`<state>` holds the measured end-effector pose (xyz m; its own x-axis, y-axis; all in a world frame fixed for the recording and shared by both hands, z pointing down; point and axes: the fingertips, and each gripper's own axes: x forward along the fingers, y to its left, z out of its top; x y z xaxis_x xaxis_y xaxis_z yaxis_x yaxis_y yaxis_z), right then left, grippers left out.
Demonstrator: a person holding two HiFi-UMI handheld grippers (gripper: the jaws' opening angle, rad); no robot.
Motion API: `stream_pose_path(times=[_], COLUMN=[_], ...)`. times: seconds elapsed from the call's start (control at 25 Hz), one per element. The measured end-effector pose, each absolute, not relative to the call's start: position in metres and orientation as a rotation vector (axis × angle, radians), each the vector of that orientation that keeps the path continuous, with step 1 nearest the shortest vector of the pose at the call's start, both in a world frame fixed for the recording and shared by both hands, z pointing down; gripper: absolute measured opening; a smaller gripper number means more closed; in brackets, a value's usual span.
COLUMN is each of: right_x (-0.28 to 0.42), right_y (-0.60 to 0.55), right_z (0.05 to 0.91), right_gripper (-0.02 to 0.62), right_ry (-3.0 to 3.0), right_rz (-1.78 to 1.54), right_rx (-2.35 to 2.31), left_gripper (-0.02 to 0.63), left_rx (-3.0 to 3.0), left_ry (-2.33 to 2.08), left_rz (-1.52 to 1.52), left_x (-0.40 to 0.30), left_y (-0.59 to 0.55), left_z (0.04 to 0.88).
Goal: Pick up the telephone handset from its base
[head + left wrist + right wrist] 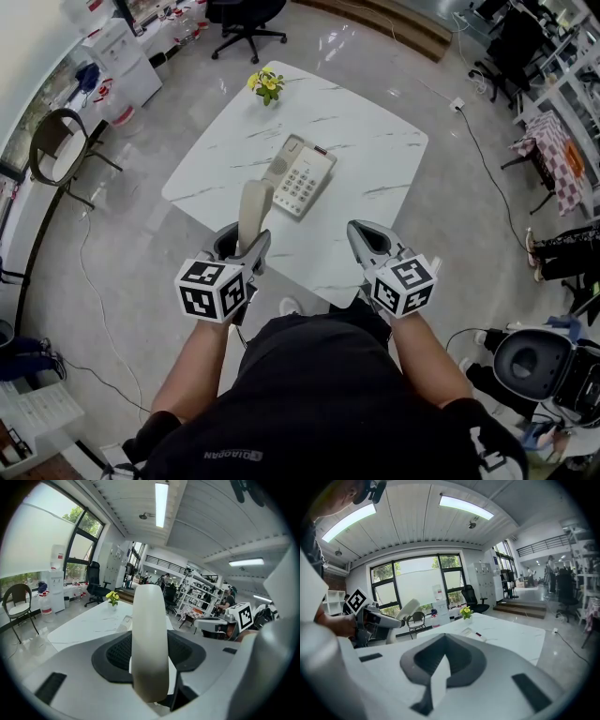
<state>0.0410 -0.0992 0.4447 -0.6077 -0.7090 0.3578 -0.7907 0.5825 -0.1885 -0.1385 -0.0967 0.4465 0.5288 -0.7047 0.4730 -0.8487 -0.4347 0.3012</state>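
The cream telephone handset (252, 212) is off its base and stands nearly upright between the jaws of my left gripper (246, 246), which is shut on it above the table's near edge. In the left gripper view the handset (150, 639) fills the gap between the jaws. The phone base (303, 178) with its keypad lies on the white marble table (375, 159), its cradle side bare. My right gripper (366, 239) hovers at the near right edge, shut with nothing in it. The right gripper view shows the base (471, 632) far off and the handset (407, 607) at left.
A small pot of yellow flowers (266, 86) stands at the table's far corner. A black office chair (246, 23) is beyond the table and a wicker chair (56, 150) to the left. A cable (487, 159) runs over the floor on the right.
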Motion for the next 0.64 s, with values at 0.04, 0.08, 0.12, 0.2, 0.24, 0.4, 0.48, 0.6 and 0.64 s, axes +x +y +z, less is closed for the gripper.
stream_pose_path(times=[0.04, 0.08, 0.12, 0.2, 0.24, 0.4, 0.48, 0.6, 0.64], right_x=[0.0410, 0.0410, 0.0411, 0.0413, 0.0414, 0.0408, 0.0405, 0.0401, 0.0399], right_y=[-0.0993, -0.0994, -0.0994, -0.0995, -0.0996, -0.1009, -0.1013, -0.1021, -0.1026], right_z=[0.4449, 0.4452, 0.4454, 0.4450, 0.4446, 0.4435, 0.4430, 0.4426, 0.4426], right_gripper=[0.000, 0.002, 0.000, 0.000, 0.000, 0.000, 0.002, 0.000, 0.000], right_ry=[-2.571, -2.572, -2.572, -2.573, -2.573, -2.575, -2.575, -2.575, -2.575], right_rz=[0.484, 0.484, 0.484, 0.483, 0.483, 0.482, 0.482, 0.483, 0.483], right_rx=[1.242, 1.241, 1.240, 1.240, 1.240, 1.239, 1.238, 1.235, 1.233], left_gripper=[0.215, 0.215, 0.215, 0.215, 0.215, 0.215, 0.215, 0.215, 0.215], left_rx=[2.266, 2.266, 2.267, 2.268, 2.268, 2.268, 2.269, 2.270, 2.270], left_ry=[-1.262, -1.263, -1.263, -1.264, -1.264, -1.264, -1.262, -1.258, -1.257], left_rz=[0.378, 0.378, 0.377, 0.375, 0.374, 0.374, 0.375, 0.376, 0.376], left_x=[-0.1385, -0.1385, -0.1383, -0.1378, -0.1376, -0.1377, -0.1371, -0.1361, -0.1359], left_y=[-0.0969, -0.0970, -0.0971, -0.0973, -0.0973, -0.0977, -0.0978, -0.0986, -0.0991], left_z=[0.4465, 0.4465, 0.4464, 0.4454, 0.4449, 0.4447, 0.4444, 0.4439, 0.4438])
